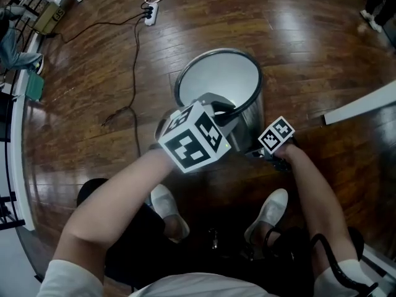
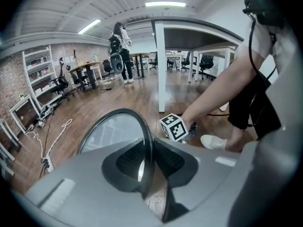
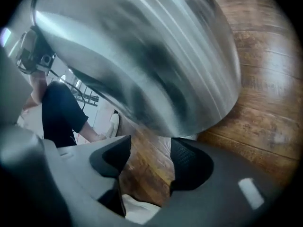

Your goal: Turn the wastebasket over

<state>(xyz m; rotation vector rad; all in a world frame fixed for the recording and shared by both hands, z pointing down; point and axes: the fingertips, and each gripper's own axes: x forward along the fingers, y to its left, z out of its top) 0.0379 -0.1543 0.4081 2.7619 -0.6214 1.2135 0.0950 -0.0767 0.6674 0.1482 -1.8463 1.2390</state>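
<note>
The wastebasket (image 1: 242, 117) is a silver metal can with a dark rim, standing open side up on the wood floor. My left gripper (image 1: 227, 111) reaches over its near edge, and in the left gripper view the left gripper (image 2: 144, 161) is shut on the rim (image 2: 116, 113), one pad inside and one outside. My right gripper (image 1: 267, 152) is low beside the can's right side, under its marker cube. In the right gripper view the right gripper (image 3: 150, 156) stands open with only floor between the pads. The blurred steel wall of the wastebasket (image 3: 142, 56) fills the view just ahead.
A power strip (image 1: 148, 12) with cables lies on the floor beyond the can. A white beam (image 1: 362, 107) runs at the right. The person's white shoes (image 1: 168, 208) (image 1: 270, 210) stand close behind the can. A white table leg (image 2: 160, 70) and a distant person (image 2: 120, 46) show in the left gripper view.
</note>
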